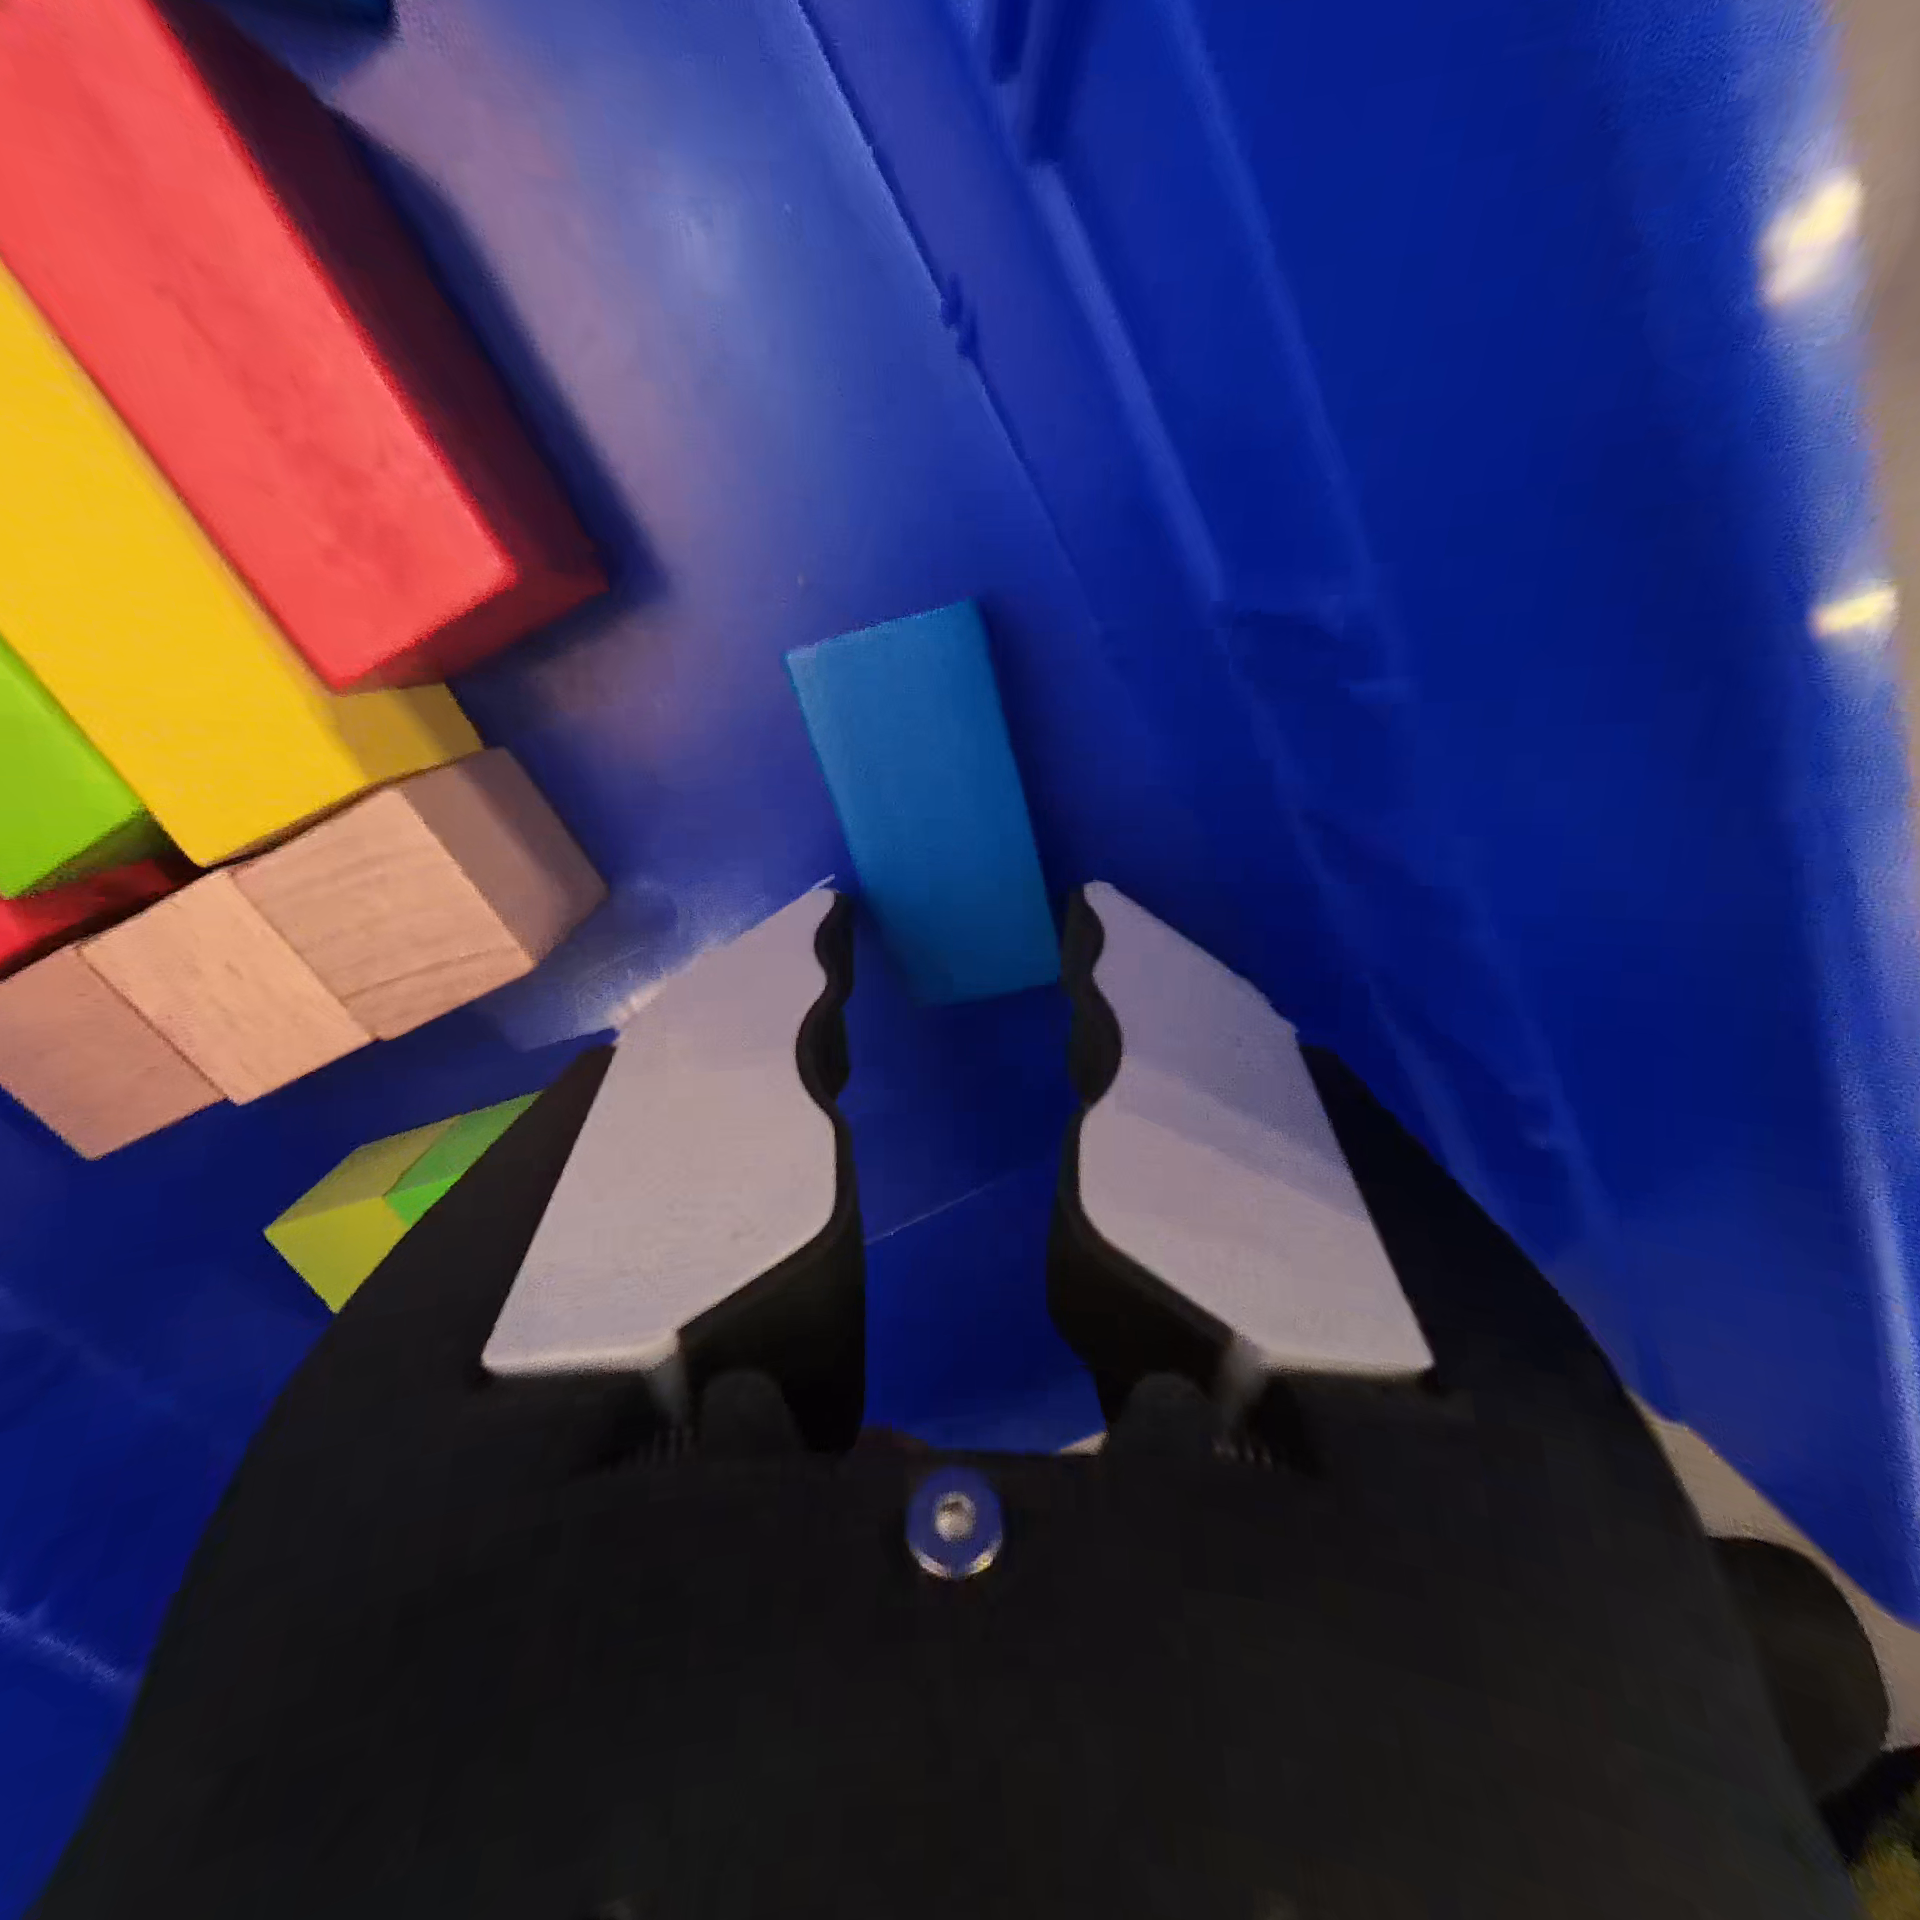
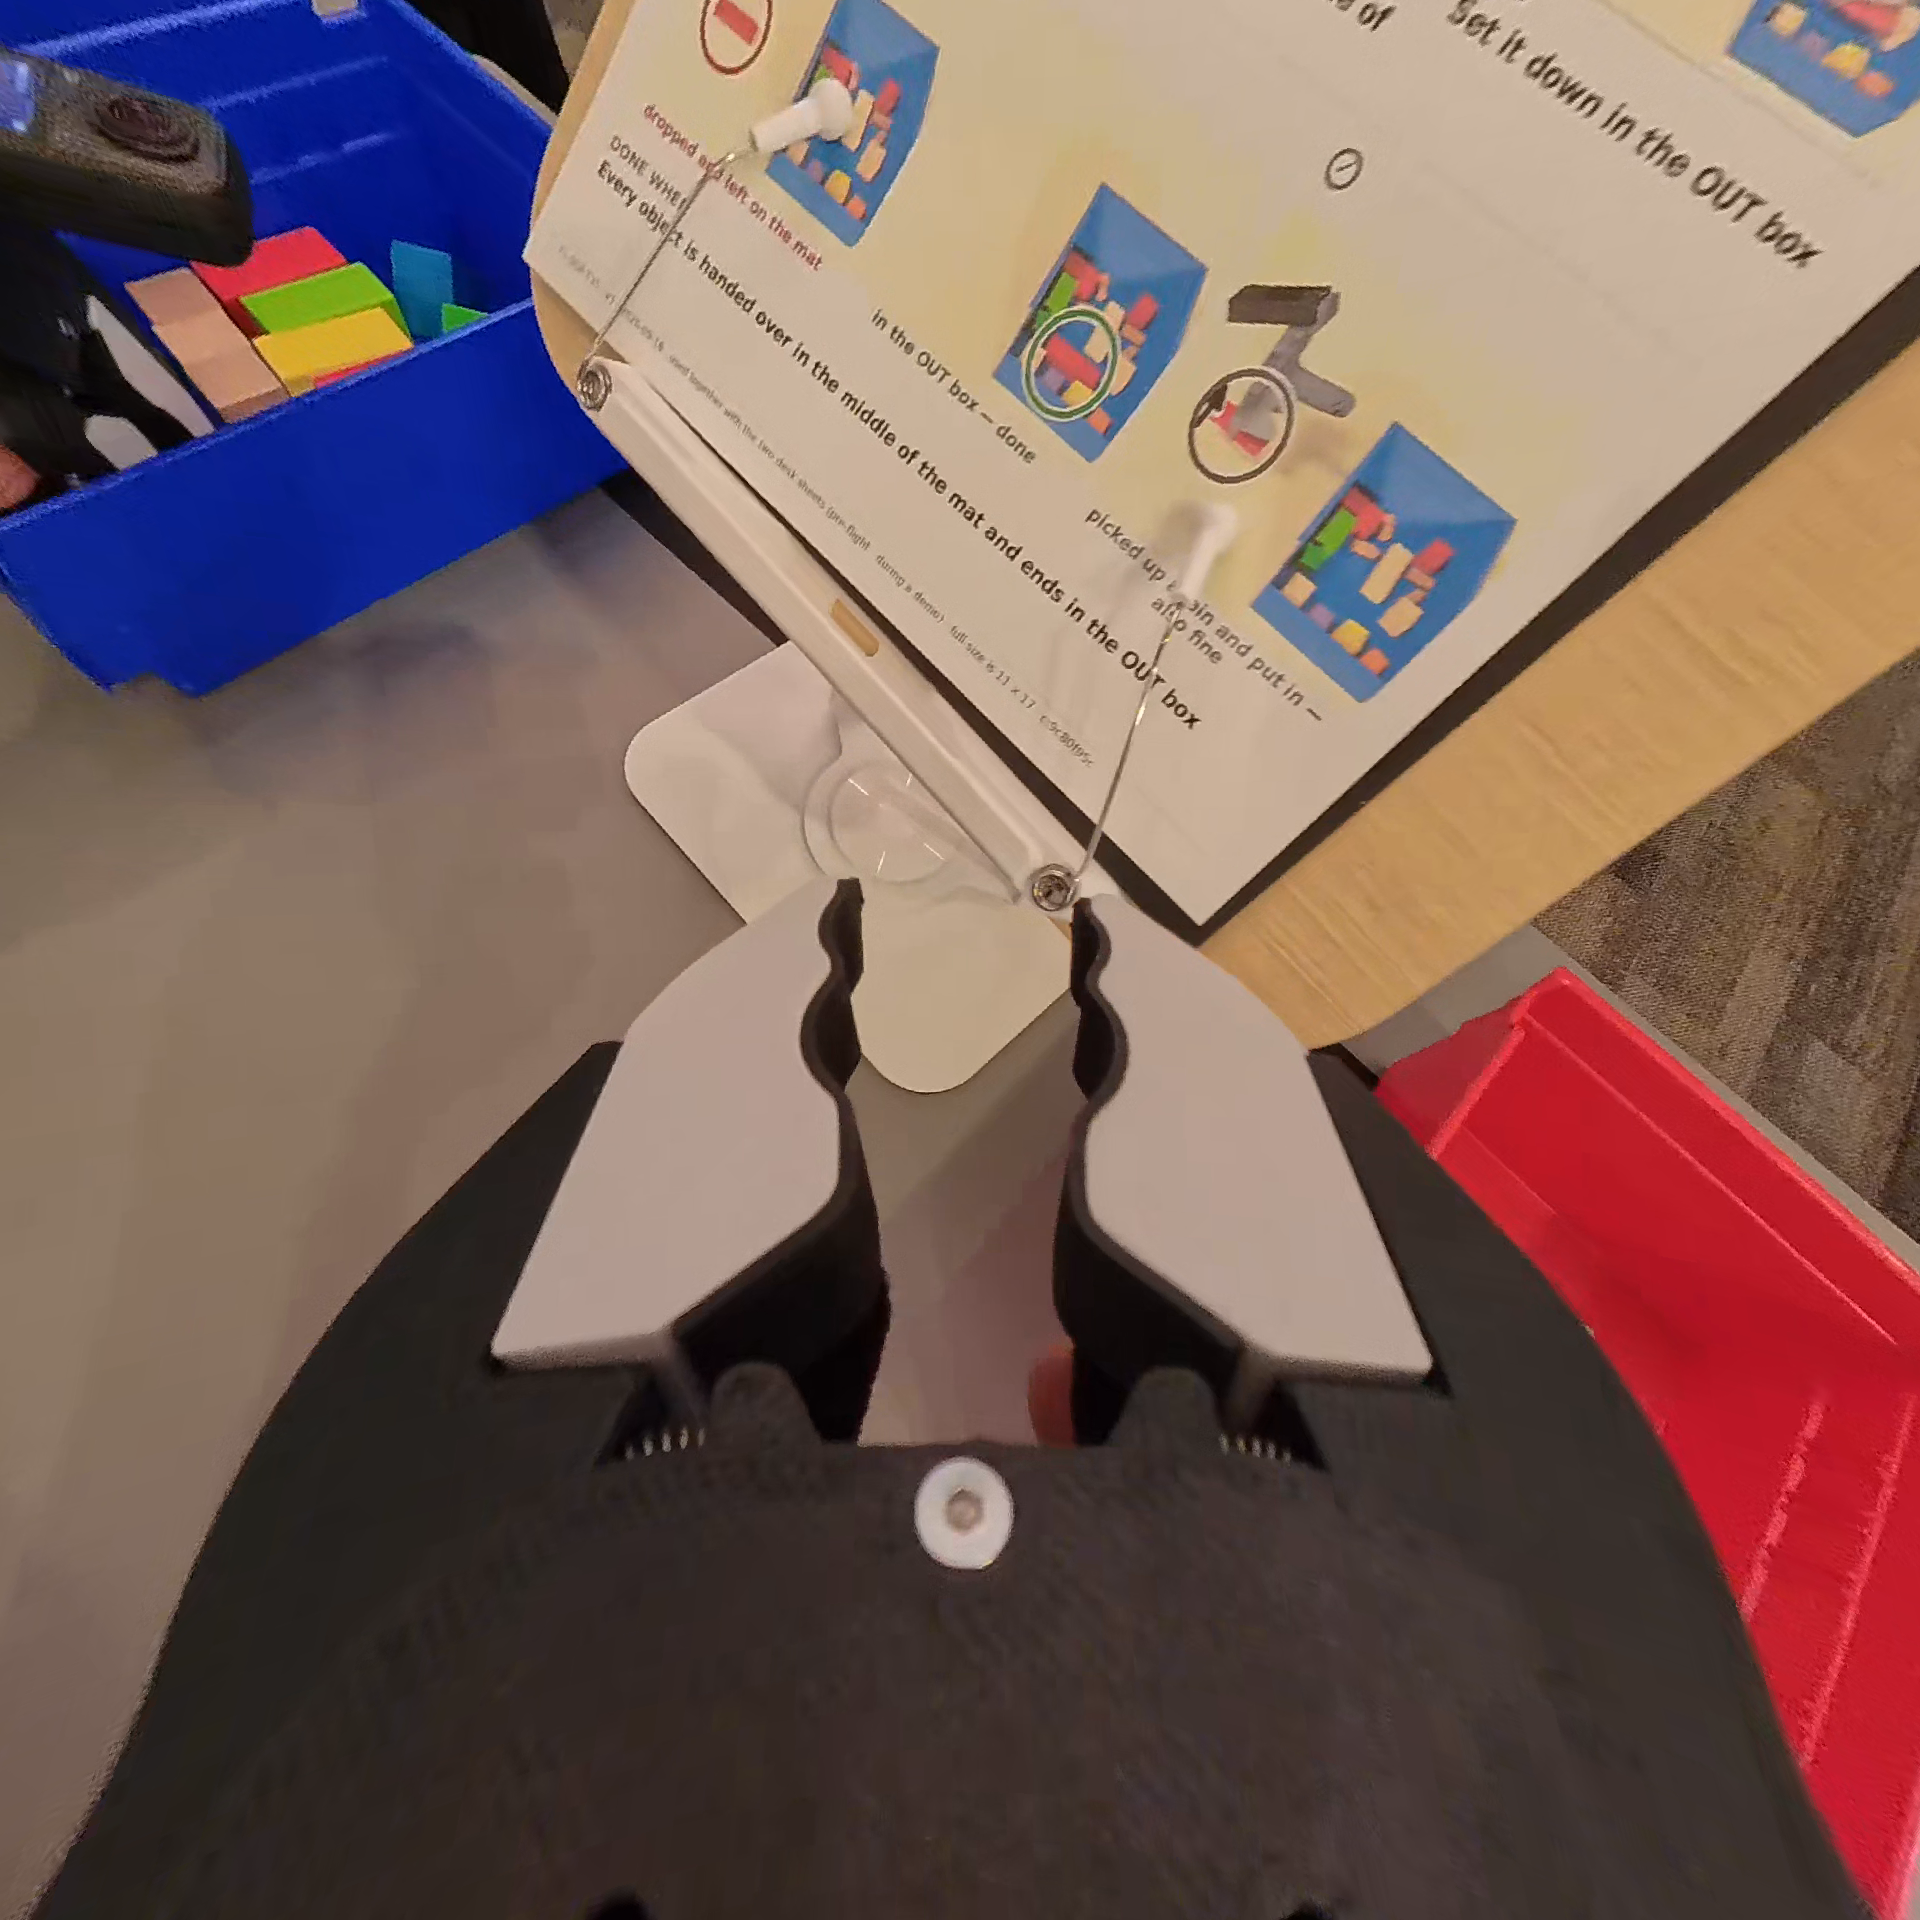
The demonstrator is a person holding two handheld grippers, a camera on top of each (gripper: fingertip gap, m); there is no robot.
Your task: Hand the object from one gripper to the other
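Blue bin [image 1: 1351, 416] holds the blocks: red block [image 1: 239, 343], yellow block [image 1: 135, 623] beside it, a green block [image 1: 52, 790] at the frame edge, plain wood blocks [image 1: 312, 935] below those, and a small yellow-green block [image 1: 364, 1205] nearest my tool. A blue block [image 1: 925, 800] stands on end against the bin wall, apart from the pile. Red bin [image 2: 1683, 1299] sits at my right tool's side; I can't see what's in it.

Left gripper [image 1: 951, 925] is inside the blue bin, jaws parted, nothing clamped. The blue block's near end sits between the fingertips; I see a sliver of gap on each side, so no pad contact.

Right gripper [image 2: 966, 914] is outside the blue bin, over the grey table [image 2: 312, 987], jaws parted on air, pointing at the white stand [image 2: 727, 769] of the instruction sheet [image 2: 1195, 208].
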